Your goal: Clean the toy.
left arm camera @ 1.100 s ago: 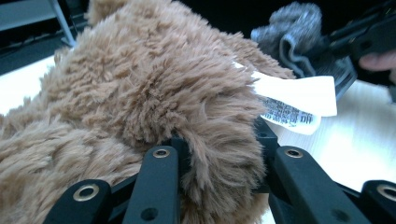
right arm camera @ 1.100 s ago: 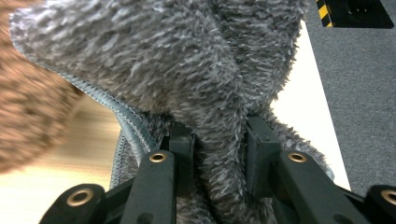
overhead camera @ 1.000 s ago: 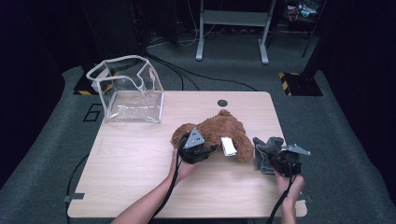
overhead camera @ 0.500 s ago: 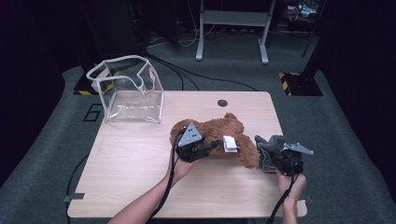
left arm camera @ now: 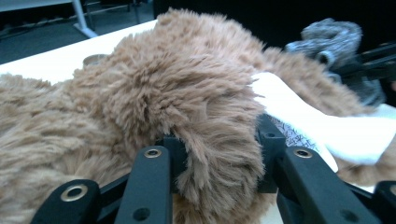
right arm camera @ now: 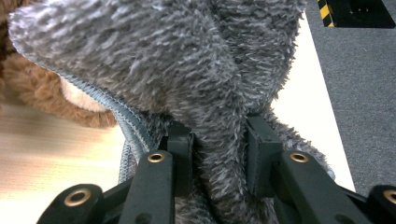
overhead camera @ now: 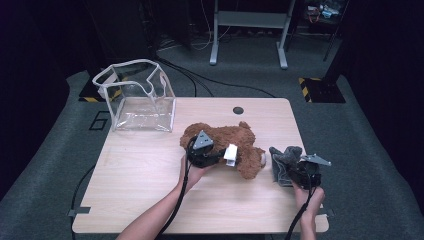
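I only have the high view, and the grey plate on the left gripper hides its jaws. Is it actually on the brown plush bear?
Observer: Yes. In the left gripper view a thick fold of the brown plush bear fills the gap of the left gripper and touches both pads. The jaws have just been opening.
Operator: And the right one, on the grey cloth?
Observer: The right gripper pinches a ridge of the grey fleece cloth between its pads.
Operator: What is the white thing on the bear?
Observer: A white label with fine dark print, lying against one jaw of the left gripper.
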Demonstrator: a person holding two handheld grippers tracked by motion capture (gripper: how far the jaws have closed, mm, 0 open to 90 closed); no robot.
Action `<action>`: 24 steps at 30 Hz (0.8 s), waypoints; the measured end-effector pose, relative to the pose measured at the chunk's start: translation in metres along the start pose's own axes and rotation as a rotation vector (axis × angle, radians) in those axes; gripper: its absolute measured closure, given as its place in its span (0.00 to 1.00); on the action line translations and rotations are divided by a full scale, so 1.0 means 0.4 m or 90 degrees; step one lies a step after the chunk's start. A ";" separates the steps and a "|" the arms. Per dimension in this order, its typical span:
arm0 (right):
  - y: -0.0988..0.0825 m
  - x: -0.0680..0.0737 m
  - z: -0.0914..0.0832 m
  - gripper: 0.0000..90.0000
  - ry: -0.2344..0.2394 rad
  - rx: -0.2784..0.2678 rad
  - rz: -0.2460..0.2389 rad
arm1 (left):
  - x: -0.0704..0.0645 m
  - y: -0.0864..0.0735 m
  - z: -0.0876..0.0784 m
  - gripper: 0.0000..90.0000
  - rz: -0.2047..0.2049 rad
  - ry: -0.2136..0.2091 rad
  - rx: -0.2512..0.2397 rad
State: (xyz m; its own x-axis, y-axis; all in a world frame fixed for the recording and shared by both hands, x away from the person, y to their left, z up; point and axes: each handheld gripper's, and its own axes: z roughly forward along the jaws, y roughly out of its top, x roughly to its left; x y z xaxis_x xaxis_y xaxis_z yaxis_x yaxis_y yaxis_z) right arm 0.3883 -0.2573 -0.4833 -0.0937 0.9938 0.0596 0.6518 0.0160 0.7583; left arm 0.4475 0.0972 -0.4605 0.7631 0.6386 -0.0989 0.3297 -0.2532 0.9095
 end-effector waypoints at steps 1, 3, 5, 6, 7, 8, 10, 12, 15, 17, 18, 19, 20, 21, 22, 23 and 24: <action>0.000 0.001 0.002 0.75 0.002 0.000 -0.003 | 0.002 -0.001 0.002 0.71 0.002 0.005 0.001; 0.000 0.005 0.003 0.75 0.002 0.003 -0.001 | 0.002 -0.001 0.008 0.68 0.008 0.018 0.002; -0.001 0.007 0.004 0.75 0.003 0.003 -0.003 | 0.001 -0.001 0.011 0.66 0.013 0.027 0.004; 0.000 0.008 0.004 0.75 0.003 0.004 -0.004 | 0.000 -0.001 0.012 0.63 0.016 0.034 0.007; 0.000 0.009 0.004 0.75 0.003 0.004 -0.004 | 0.000 -0.001 0.013 0.60 0.018 0.042 0.007; 0.000 0.008 0.004 0.75 0.004 0.002 -0.007 | 0.000 -0.001 0.013 0.57 0.018 0.047 0.009; 0.000 0.008 0.003 0.75 0.005 0.001 -0.007 | 0.002 -0.002 0.011 0.50 0.021 0.061 0.010; 0.000 0.007 0.002 0.75 0.004 0.003 -0.005 | 0.005 -0.005 0.007 0.45 0.019 0.073 0.009; 0.000 0.005 0.002 0.75 0.005 0.003 -0.006 | 0.011 -0.011 0.000 0.40 0.018 0.085 0.009; -0.001 0.005 0.003 0.75 0.006 0.002 -0.006 | 0.010 -0.014 -0.006 0.38 0.024 0.093 0.007; -0.002 0.005 0.004 0.75 0.006 0.002 -0.007 | 0.008 -0.016 -0.010 0.36 0.025 0.096 0.006; -0.002 0.005 0.004 0.75 0.006 0.001 -0.005 | 0.005 -0.018 -0.014 0.35 0.032 0.103 0.003; -0.003 0.006 0.004 0.75 0.007 0.002 -0.006 | 0.002 -0.020 -0.020 0.34 0.035 0.106 0.000; -0.003 0.006 0.005 0.75 0.007 0.003 -0.005 | 0.000 -0.022 -0.026 0.32 0.041 0.112 -0.002; -0.003 0.006 0.005 0.75 0.007 0.002 -0.005 | -0.002 -0.025 -0.032 0.31 0.045 0.117 -0.003; -0.003 0.006 0.004 0.75 0.006 0.004 -0.002 | -0.002 -0.027 -0.038 0.30 0.050 0.119 -0.003; -0.004 0.006 0.004 0.75 0.006 0.004 -0.003 | -0.004 -0.030 -0.042 0.29 0.054 0.127 -0.008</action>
State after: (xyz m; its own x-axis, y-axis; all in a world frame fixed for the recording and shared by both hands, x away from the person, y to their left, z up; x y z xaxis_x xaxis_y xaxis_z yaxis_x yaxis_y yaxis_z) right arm 0.3884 -0.2548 -0.4853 -0.1038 0.9926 0.0627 0.6555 0.0208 0.7549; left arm 0.4330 0.1116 -0.4645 0.6627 0.7466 0.0588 0.2613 -0.3041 0.9161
